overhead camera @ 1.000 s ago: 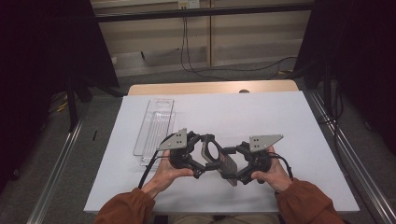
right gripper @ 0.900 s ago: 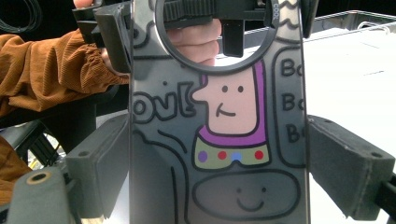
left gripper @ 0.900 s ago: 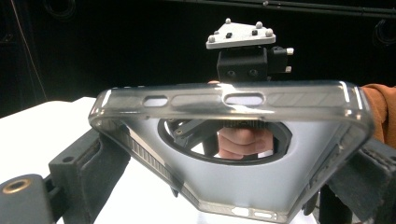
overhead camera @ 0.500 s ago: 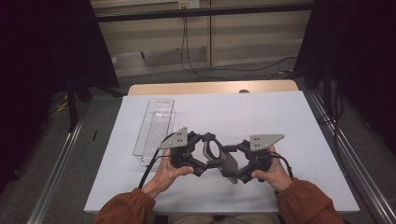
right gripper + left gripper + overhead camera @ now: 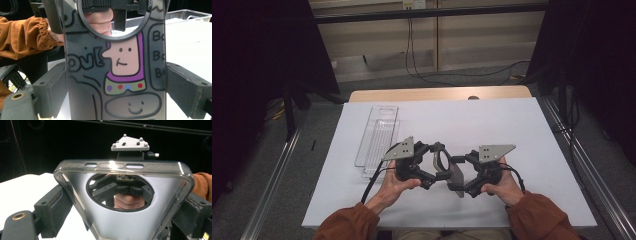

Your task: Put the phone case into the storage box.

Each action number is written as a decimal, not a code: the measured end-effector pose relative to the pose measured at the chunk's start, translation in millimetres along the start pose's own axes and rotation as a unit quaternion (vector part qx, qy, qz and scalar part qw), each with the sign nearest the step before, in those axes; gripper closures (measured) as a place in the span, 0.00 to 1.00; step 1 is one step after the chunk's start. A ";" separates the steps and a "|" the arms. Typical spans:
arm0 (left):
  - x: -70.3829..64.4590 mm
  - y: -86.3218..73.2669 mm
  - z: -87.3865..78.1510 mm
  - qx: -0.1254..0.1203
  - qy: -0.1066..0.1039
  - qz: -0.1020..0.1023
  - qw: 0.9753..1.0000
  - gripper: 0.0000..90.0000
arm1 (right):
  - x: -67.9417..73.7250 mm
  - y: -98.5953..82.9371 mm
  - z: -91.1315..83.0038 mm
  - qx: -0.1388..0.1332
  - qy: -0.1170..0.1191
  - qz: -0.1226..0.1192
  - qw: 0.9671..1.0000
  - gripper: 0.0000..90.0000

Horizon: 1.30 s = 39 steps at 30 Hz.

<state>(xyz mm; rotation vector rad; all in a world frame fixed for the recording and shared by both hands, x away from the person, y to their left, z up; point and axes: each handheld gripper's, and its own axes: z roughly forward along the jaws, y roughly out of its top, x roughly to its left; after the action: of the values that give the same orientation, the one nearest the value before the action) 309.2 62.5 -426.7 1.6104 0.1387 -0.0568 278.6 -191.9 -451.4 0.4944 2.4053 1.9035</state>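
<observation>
Nothing has shifted: both tools, left tool (image 5: pixel 435 172) and right tool (image 5: pixel 460 181), seemingly clench the phone case (image 5: pixel 447 167) beside the clear tray (image 5: pixel 377 136).

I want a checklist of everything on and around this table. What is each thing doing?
Surface: white sheet over a wooden table, mostly bare.
Job's things: a phone case with cartoon drawings and a round camera hole, held up between both grippers, off the table.
Clutter: a clear plastic tray lying flat at the left side.
Grippers: left gripper and right gripper face each other; each one's fingers press the case's edges.
Cables: one trails from the left gripper toward the person; others hang on the far wall.
Surroundings: dark curtains, metal rails beside the table.
</observation>
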 end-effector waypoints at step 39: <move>3.0 9.2 -16.1 -0.005 0.090 0.000 0.996 0.14 | -1.0 -1.0 -9.9 -0.011 -0.115 0.016 0.993 0.01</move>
<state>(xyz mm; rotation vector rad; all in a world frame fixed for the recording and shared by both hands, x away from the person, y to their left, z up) 312.5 78.4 -417.2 1.6035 0.2783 0.0899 277.1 -201.7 -450.1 0.7112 2.2418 1.7726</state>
